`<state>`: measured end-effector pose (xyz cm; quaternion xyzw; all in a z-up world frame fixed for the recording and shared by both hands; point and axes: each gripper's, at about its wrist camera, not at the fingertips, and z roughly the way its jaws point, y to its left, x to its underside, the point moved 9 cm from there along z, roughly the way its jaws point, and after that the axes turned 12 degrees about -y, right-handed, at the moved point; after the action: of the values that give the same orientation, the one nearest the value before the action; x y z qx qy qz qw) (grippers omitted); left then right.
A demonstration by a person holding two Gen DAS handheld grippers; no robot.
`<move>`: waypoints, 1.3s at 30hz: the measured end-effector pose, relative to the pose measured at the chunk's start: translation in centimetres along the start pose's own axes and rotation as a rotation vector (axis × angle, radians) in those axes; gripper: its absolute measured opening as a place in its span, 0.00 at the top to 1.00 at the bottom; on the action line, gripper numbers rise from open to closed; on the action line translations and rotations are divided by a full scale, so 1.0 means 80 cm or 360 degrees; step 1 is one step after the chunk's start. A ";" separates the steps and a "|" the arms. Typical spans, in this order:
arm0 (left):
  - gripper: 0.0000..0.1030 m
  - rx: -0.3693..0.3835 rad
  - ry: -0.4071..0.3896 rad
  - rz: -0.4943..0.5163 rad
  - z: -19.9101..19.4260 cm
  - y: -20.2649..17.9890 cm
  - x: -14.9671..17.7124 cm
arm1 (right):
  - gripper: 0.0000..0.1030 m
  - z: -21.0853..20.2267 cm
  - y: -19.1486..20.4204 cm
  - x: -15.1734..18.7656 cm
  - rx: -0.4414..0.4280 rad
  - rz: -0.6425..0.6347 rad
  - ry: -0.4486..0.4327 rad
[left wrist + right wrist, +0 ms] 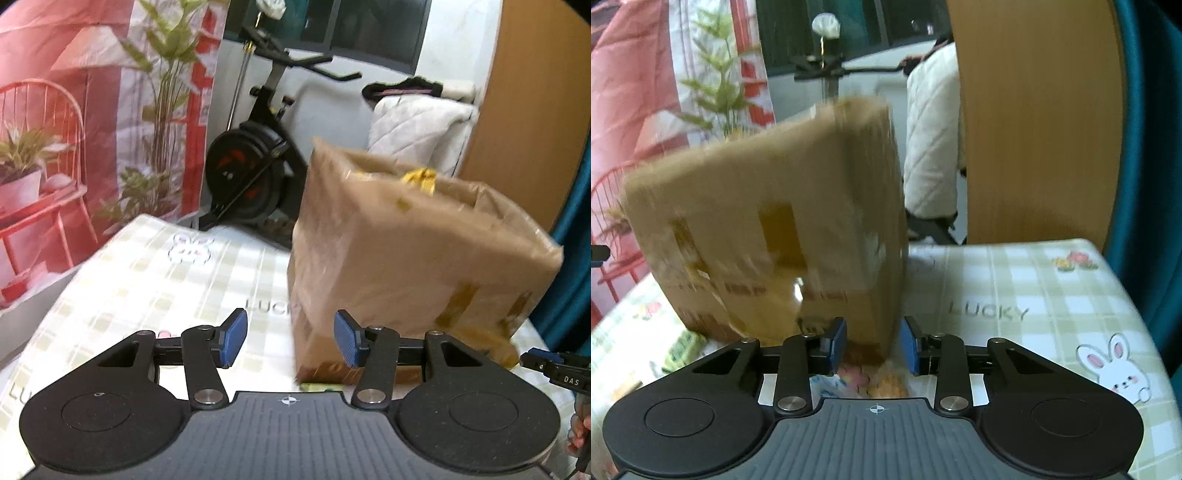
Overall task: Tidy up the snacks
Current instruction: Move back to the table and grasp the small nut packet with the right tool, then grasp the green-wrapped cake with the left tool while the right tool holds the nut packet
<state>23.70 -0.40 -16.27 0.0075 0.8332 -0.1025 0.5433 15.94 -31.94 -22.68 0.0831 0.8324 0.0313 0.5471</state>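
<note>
This is a lived-in room of a home. An exercise bike point(255, 162) stands by the wall with a white quilted jacket point(417, 129) draped beside it. A printed backdrop point(74, 129) of a red chair and potted plants hangs on the left, and a teal curtain point(1145, 184) hangs on the right. The tabletop point(1034, 295) wears a checked cloth with a cartoon bunny point(1115, 369) and the word LUCKY. A taped cardboard box point(406, 258) sits on it.

Both my cameras look forward and slightly down along their fingers, close over the checked surface point(155, 266). My left one sees the cardboard box point(417, 254) from its left, my right one from its right; both share it, very near.
</note>
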 end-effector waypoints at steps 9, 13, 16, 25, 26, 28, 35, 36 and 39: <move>0.47 -0.0014 0.0101 0.0016 0.016 0.008 0.034 | 0.68 0.046 -0.021 0.033 0.0035 -0.0007 0.0141; 0.47 -0.0014 0.0111 0.0015 0.019 0.010 0.038 | 0.68 0.059 -0.022 0.043 0.0029 0.0004 0.0189; 0.47 -0.0004 0.0124 0.0023 0.020 0.008 0.043 | 0.68 0.061 -0.020 0.054 0.0021 0.0028 0.0200; 0.47 0.0006 0.0188 0.0049 0.018 0.009 0.060 | 0.81 0.054 -0.030 0.073 0.0042 0.0104 0.0126; 0.47 0.0008 0.0194 0.0056 0.018 0.008 0.062 | 0.82 0.053 -0.031 0.073 0.0040 0.0112 0.0114; 0.47 0.0014 0.0208 0.0065 0.019 0.006 0.066 | 0.82 0.050 -0.033 0.074 0.0048 0.0109 0.0090; 0.47 0.0051 0.0275 0.0088 0.030 -0.004 0.084 | 0.82 0.029 -0.024 0.071 0.0073 0.0080 -0.0031; 0.47 0.0054 0.0288 0.0095 0.033 -0.005 0.088 | 0.82 0.025 -0.022 0.070 0.0075 0.0076 -0.0054; 0.46 0.0052 0.0329 0.0104 0.043 -0.009 0.099 | 0.82 0.017 -0.018 0.068 0.0064 0.0052 -0.0091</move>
<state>23.48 -2.53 -24.66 0.0539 0.8824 -0.0970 0.4572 14.96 -32.50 -28.37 0.1085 0.8154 0.0210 0.5682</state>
